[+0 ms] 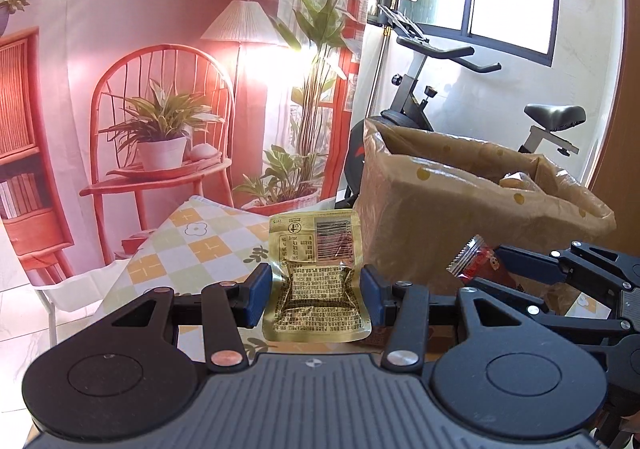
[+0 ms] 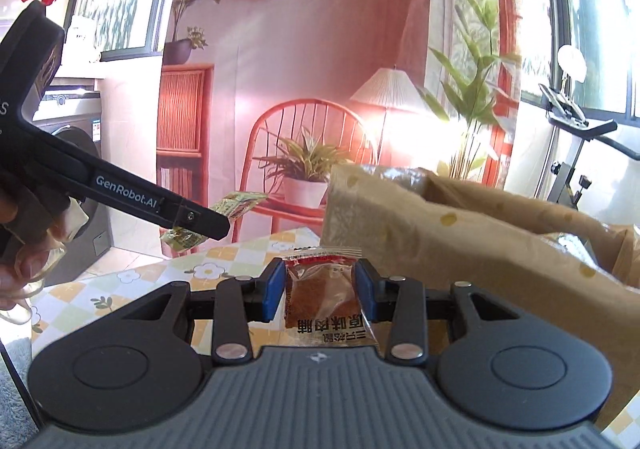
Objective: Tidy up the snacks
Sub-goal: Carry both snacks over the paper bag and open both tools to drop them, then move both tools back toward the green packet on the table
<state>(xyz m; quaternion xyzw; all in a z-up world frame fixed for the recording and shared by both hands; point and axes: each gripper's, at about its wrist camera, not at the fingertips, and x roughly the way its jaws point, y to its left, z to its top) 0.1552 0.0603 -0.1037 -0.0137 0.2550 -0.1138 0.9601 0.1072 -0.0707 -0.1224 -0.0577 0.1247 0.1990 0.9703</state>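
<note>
**Helper:** What do you have right now?

**Me:** My left gripper (image 1: 316,291) has its blue pads pressed on both sides of a flat gold foil snack packet with small black print (image 1: 316,277). The jaws sit partway shut, and the packet is squeezed in at the middle. My right gripper (image 2: 320,291) is shut almost all the way on a small see-through packet with a red top and a brown snack inside (image 2: 322,289). Both packets are up in the air, above the table with the yellow and green checked flower cloth (image 2: 140,281).

**Helper:** Where should they go?

**Me:** I think into the big brown paper-lined box with yellow dots (image 1: 460,189). It is open at the top and sits just ahead, on the right.

**Helper:** What could go wrong?

**Me:** The gold packet is slippery and I only pinch its edges, so it could slide out if I shake. The box liner is crinkly and sticks up. A packet could catch its rim and fall outside. My two grippers are close together, so they could bump near the opening.

**Helper:** Is there room?

**Me:** Yes. The box mouth is wide, and the air above it looks free. The table edge is on the left.
</note>
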